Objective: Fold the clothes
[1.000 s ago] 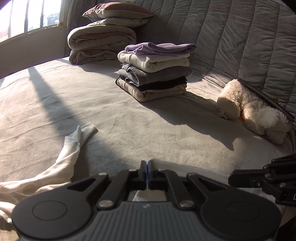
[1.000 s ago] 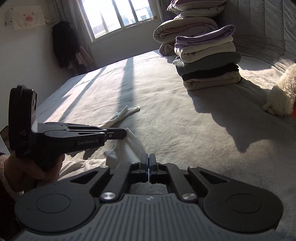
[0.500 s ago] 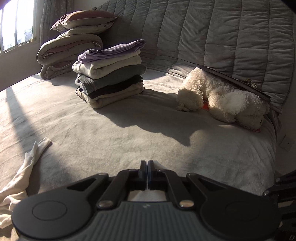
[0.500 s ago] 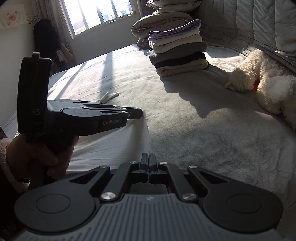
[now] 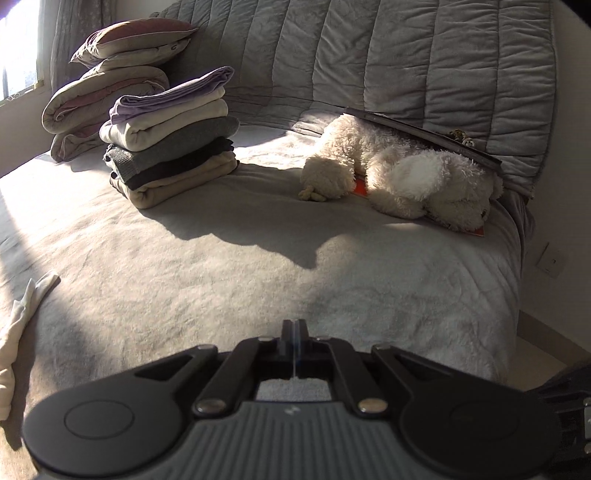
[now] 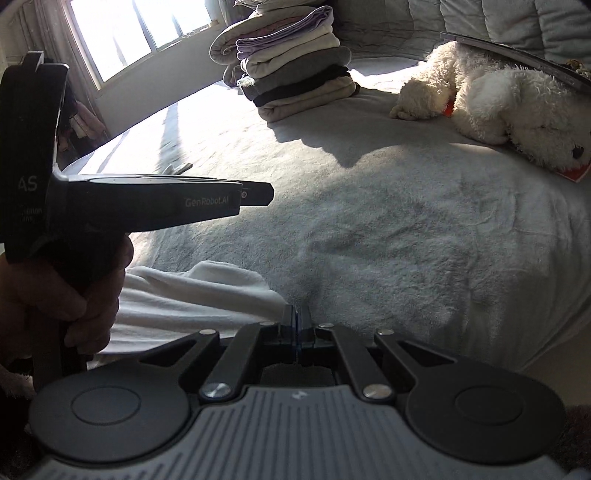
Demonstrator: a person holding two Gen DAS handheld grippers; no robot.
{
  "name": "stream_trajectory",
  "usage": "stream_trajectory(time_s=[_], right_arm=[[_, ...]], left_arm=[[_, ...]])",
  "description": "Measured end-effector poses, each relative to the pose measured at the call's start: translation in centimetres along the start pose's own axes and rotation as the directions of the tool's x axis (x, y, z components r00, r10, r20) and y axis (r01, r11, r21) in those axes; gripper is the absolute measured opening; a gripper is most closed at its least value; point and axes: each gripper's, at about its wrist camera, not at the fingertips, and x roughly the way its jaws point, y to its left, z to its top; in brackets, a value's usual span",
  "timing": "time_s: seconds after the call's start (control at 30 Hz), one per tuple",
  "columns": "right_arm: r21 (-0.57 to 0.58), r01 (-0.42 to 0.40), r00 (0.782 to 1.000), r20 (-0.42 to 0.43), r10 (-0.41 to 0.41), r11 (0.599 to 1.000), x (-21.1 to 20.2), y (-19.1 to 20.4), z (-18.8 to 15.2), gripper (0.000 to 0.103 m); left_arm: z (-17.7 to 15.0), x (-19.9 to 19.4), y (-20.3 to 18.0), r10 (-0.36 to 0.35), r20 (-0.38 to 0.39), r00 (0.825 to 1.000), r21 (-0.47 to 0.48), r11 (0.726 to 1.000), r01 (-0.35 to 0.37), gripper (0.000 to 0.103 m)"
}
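Observation:
A white garment (image 6: 184, 295) lies crumpled at the bed's near edge, and its edge runs up to my right gripper (image 6: 296, 317), which is shut on it. One sleeve (image 5: 18, 321) trails off to the left. My left gripper (image 5: 293, 328) is shut. In the right wrist view a hand holds the left gripper (image 6: 258, 194) above the garment, and no cloth shows at its tips. A stack of folded clothes (image 5: 170, 144) stands at the back of the bed; the same stack (image 6: 295, 70) shows in the right wrist view.
A white plush dog (image 5: 402, 177) lies on a book at the back right, under the quilted headboard (image 5: 406, 62). Folded bedding and pillows (image 5: 107, 92) are behind the stack. The bed's right edge (image 5: 517, 280) drops to the floor. A window (image 6: 140, 29) is at the far left.
Both grippers swung right, so the stack and plush dog moved left in view. The white garment went from stretched at the left gripper's tip to lying lower on the bed.

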Motion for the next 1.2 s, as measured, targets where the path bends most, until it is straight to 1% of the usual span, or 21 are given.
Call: stream_trajectory(time_s=[0.07, 0.1, 0.13, 0.17, 0.27, 0.3, 0.33, 0.37, 0.43, 0.47, 0.6, 0.73, 0.8, 0.9, 0.93, 0.97, 1.0, 1.03, 1.07, 1.13, 1.2], right_arm=[[0.005, 0.006, 1.0, -0.004, -0.006, 1.0, 0.1, 0.0, 0.0, 0.001], [0.003, 0.016, 1.0, -0.006, -0.016, 1.0, 0.1, -0.1, 0.1, 0.001], [0.003, 0.019, 1.0, -0.006, -0.019, 1.0, 0.0, -0.1, 0.2, 0.006], [0.005, 0.019, 1.0, -0.006, -0.019, 1.0, -0.1, -0.1, 0.3, 0.014], [0.011, 0.019, 1.0, -0.008, -0.019, 1.0, -0.3, -0.2, 0.5, 0.014], [0.013, 0.019, 1.0, -0.008, -0.019, 1.0, -0.3, -0.2, 0.6, 0.015], [0.003, 0.016, 1.0, -0.007, -0.016, 1.0, 0.0, 0.1, 0.8, 0.019], [-0.007, 0.014, 1.0, -0.006, -0.014, 1.0, 0.3, 0.3, 1.0, 0.03], [-0.028, 0.008, 1.0, -0.004, -0.008, 1.0, 0.9, 0.9, 1.5, 0.046], [-0.038, 0.006, 1.0, -0.003, -0.006, 0.999, 1.2, 1.1, 1.7, 0.046], [-0.094, -0.001, 1.0, 0.01, 0.002, 0.996, 2.8, 2.2, 2.7, 0.046], [-0.132, -0.007, 1.0, 0.008, 0.008, 0.991, 4.2, 3.2, 3.3, 0.046], [-0.157, -0.018, 1.0, -0.002, 0.018, 0.987, 4.6, 3.7, 3.2, 0.046], [-0.225, -0.038, 0.999, -0.029, 0.032, 0.974, 5.2, 4.9, 2.9, 0.045], [-0.261, -0.04, 0.999, -0.043, 0.029, 0.965, 5.4, 5.4, 2.7, 0.042], [-0.312, -0.029, 0.999, -0.039, 0.018, 0.95, 5.5, 6.0, 2.4, 0.034], [-0.363, -0.018, 0.999, -0.035, 0.006, 0.932, 5.7, 6.6, 2.2, 0.028], [-0.381, -0.024, 0.999, -0.04, 0.009, 0.924, 5.7, 7.0, 2.1, 0.014], [-0.398, -0.03, 0.999, -0.046, 0.013, 0.917, 5.7, 7.3, 2.0, 0.005], [-0.42, -0.008, 0.999, -0.035, -0.008, 0.907, 5.6, 7.8, 2.0, 0.004], [-0.417, 0.041, 0.999, 0.002, -0.044, 0.908, 5.6, 7.8, 2.1, 0.003]], left_arm=[[-0.3, -0.7, 0.4, 0.005, -0.001, 1.0, -0.013, 1.0, -0.005, 0.002], [-0.5, -1.2, 0.8, 0.009, -0.001, 1.0, -0.024, 1.0, -0.009, 0.005], [-0.7, -1.7, 1.4, 0.015, -0.002, 1.0, -0.038, 0.999, -0.015, 0.009], [-1.0, -2.2, 1.9, 0.02, -0.003, 1.0, -0.053, 0.998, -0.021, 0.013], [-1.8, -3.8, 3.9, 0.046, -0.001, 0.999, -0.104, 0.994, -0.046, 0.024], [-2.1, -4.5, 4.7, 0.056, 0.003, 0.998, -0.122, 0.991, -0.056, 0.025], [-2.5, -5.1, 5.4, 0.067, 0.008, 0.998, -0.141, 0.988, -0.065, 0.026], [-2.9, -5.9, 6.2, 0.081, 0.015, 0.997, -0.161, 0.984, -0.078, 0.026], [-3.8, -7.3, 7.6, 0.114, 0.025, 0.993, -0.193, 0.975, -0.107, 0.027], [-4.3, -8.0, 8.2, 0.133, 0.028, 0.991, -0.207, 0.97, -0.124, 0.029], [-6.8, -11.0, 10.8, 0.207, 0.029, 0.978, -0.262, 0.946, -0.192, 0.032], [-9.7, -13.4, 13.0, 0.275, 0.013, 0.961, -0.298, 0.919, -0.259, 0.034], [-11.1, -14.5, 14.1, 0.304, -0.001, 0.953, -0.318, 0.903, -0.288, 0.034], [-13.2, -16.2, 16.0, 0.344, -0.022, 0.939, -0.373, 0.868, -0.327, 0.035], [-13.9, -16.7, 16.6, 0.358, -0.026, 0.933, -0.392, 0.855, -0.339, 0.036], [-14.6, -17.3, 17.1, 0.374, -0.029, 0.927, -0.413, 0.84, -0.351, 0.037], [-15.2, -18.0, 17.6, 0.39, -0.031, 0.92, -0.436, 0.823, -0.363, 0.037], [-15.8, -18.7, 18.2, 0.406, -0.033, 0.913, -0.458, 0.806, -0.375, 0.038], [-16.4, -19.3, 18.7, 0.422, -0.035, 0.906, -0.478, 0.789, -0.386, 0.039], [-17.4, -20.6, 19.6, 0.454, -0.039, 0.89, -0.511, 0.757, -0.408, 0.043], [-18.4, -22.0, 20.6, 0.492, -0.049, 0.869, -0.543, 0.717, -0.437, 0.046]])
